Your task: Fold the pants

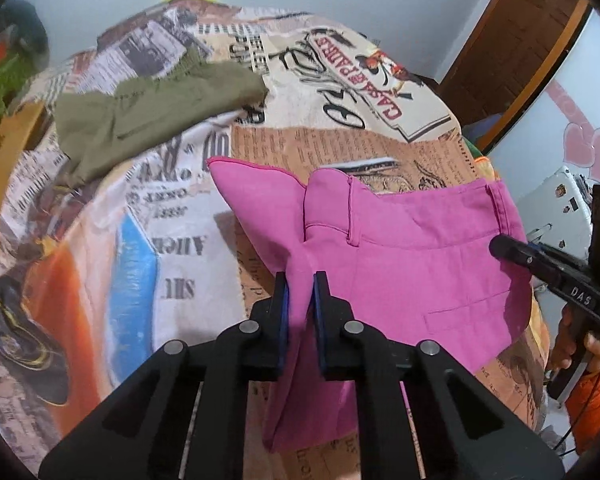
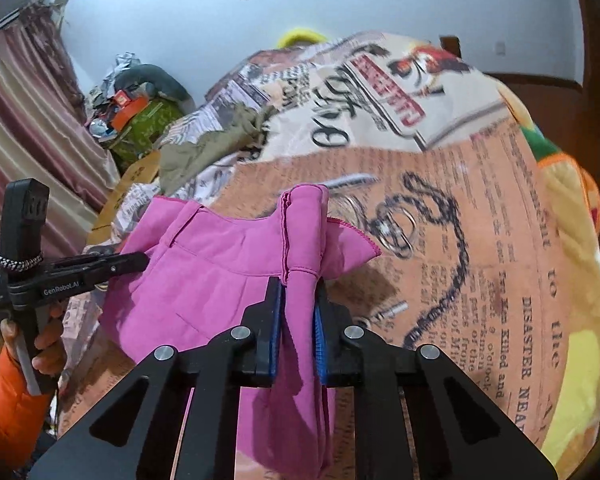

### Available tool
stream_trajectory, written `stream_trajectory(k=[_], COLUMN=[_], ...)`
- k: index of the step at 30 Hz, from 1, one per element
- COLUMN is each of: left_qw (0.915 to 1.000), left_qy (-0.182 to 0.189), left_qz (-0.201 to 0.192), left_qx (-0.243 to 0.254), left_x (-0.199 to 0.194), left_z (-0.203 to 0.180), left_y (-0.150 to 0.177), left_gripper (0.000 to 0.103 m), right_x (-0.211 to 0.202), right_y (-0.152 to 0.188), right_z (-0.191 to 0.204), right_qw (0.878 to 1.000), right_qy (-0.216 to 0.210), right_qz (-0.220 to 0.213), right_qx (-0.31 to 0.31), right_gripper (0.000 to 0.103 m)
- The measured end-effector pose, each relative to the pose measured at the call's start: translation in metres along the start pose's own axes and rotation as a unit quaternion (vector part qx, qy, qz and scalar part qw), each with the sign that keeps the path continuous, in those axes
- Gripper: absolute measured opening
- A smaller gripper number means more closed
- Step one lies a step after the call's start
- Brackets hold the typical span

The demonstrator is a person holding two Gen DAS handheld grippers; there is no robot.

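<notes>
Bright pink pants (image 1: 412,264) hang in a loose span over the bed, pinched at both ends. My left gripper (image 1: 300,280) is shut on a bunched fold at the pants' left end, with cloth hanging down between its blue pads. My right gripper (image 2: 298,284) is shut on a gathered fold at the other end of the pink pants (image 2: 220,272). In the left wrist view the right gripper (image 1: 500,246) bites the cloth's right edge. The right wrist view shows the left gripper (image 2: 140,258) at the cloth's left edge.
A bed cover (image 1: 340,144) printed like old newspapers lies under the pants. A crumpled olive-green garment (image 1: 148,116) (image 2: 208,148) rests further back. Clutter (image 2: 140,120) and a striped curtain (image 2: 20,120) stand at the left, a brown door (image 1: 512,40) at the right. An orange sleeve (image 2: 4,400) shows.
</notes>
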State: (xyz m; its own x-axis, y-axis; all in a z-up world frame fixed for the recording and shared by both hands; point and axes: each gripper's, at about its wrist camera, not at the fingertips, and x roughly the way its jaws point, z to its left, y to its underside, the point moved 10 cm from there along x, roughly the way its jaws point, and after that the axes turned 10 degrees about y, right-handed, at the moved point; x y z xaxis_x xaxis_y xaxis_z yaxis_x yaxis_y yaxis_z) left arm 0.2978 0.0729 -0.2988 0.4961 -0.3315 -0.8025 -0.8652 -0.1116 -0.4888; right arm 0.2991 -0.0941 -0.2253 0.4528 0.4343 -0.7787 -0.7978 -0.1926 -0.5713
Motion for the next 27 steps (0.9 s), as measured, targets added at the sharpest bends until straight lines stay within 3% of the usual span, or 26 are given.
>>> stream_trajectory(k=[13,19,27], left_qw=[0.9947,0.9889,0.9815], left_qy=[-0.047,-0.071,-0.098], left_qz=[-0.090,-0.131,-0.163], left_qx=[0.017,0.001,-0.016], left_x=[-0.085,-0.117,-0.124], left_z=[0.029,0.067,0.125], left_y=[-0.049,-0.084,-0.130], left_gripper=[0.011,0.011,0.011], right_x=[-0.020,-0.007,0.027], right_y=[-0.078,-0.119,-0.173], right_z=[0.078,0.114,0.157], right_qw=[0.993,0.990,0.986], right_qy=[-0.006,-0.028,-0.052], right_qz=[-0.075,-0.100,-0.113], right_qx=[-0.091,-0.098,-0.112], right_gripper=[0.012,0.012,0.012])
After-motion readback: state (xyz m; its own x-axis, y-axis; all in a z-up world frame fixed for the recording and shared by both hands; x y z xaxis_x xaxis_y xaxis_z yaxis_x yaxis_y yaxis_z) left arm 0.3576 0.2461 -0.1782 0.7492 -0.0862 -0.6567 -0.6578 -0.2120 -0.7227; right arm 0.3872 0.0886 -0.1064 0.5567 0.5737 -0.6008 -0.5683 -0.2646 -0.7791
